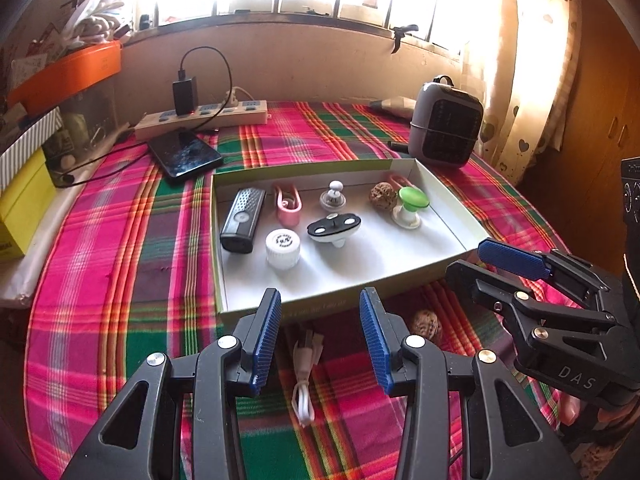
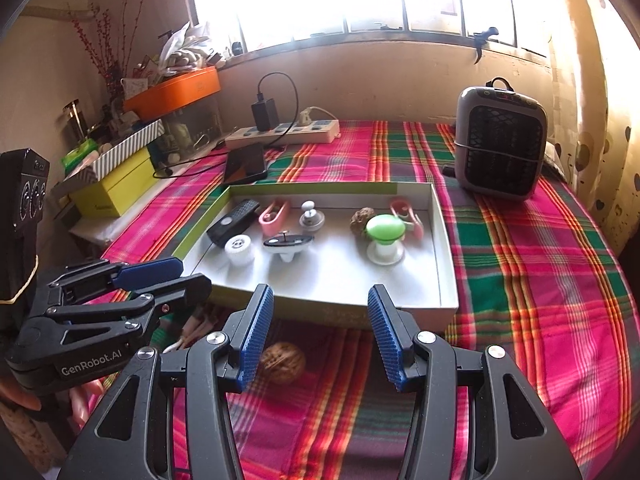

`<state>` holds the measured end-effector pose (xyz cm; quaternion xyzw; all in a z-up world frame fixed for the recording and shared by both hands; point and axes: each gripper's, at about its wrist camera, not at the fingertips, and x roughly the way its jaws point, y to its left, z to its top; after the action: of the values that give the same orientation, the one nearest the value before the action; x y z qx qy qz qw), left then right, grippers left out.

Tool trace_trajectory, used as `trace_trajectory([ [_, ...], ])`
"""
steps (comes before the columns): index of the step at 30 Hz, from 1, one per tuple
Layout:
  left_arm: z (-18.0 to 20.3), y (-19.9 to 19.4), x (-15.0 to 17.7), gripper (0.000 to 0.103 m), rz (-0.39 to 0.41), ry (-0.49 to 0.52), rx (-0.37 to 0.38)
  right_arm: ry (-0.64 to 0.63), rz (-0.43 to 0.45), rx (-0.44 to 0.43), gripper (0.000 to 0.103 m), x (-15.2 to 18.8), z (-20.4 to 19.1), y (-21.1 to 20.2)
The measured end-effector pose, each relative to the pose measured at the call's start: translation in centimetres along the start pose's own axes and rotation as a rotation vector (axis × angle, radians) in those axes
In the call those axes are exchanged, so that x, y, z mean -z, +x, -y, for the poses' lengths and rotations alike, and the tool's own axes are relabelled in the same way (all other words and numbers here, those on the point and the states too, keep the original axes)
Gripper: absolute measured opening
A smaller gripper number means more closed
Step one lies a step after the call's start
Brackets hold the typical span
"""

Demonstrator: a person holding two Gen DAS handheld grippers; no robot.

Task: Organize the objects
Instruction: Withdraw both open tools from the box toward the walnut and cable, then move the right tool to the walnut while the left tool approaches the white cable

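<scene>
Plaid cloth: walnut & cable lie before box.

The left gripper points forward, its jaws spread wide with nothing between the blue pads. The right gripper sits just beside it, level and pointing the same way, jaws likewise parted and empty. Fingertips of the hand holding the right gripper show under its body; the left holder's fingers show likewise.
</scene>
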<state>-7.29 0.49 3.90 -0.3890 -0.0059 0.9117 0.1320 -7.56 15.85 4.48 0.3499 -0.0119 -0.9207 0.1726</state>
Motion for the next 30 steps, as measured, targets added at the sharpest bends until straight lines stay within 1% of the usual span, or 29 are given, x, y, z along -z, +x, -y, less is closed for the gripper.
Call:
trace_trajectory([
  [4, -0.2, -0.6, 0.8, 0.040, 0.002, -0.001, 0.010, -0.012, -0.010, -0.008, 0.051, 0.7, -0.6, -0.1],
  [8, -0.6, -1.1, 1.6, 0.040, 0.008, 0.009, 0.004, -0.013, -0.007, -0.009, 0.051, 1.2, -0.7, -0.4],
  [15, -1.5, -1.8, 2.8, 0.040, 0.005, -0.020, 0.007, -0.009, -0.021, -0.003, 0.051, 1.9, -0.8, -0.3],
  [19, -2.0, -1.5, 3.6, 0.040, -0.014, -0.029, 0.006, -0.015, -0.043, -0.003, 0.051, 2.4, -1.0, 0.0],
  [23, -2.4, -1.0, 4.0, 0.040, -0.037, -0.043, 0.020, -0.025, -0.074, -0.010, 0.051, 2.9, -1.2, 0.6],
  [30, -1.7, 0.0, 4.2, 0.040, -0.064, -0.016, 0.036, -0.062, -0.113, -0.018, 0.051, 3.3, -1.9, 1.5],
])
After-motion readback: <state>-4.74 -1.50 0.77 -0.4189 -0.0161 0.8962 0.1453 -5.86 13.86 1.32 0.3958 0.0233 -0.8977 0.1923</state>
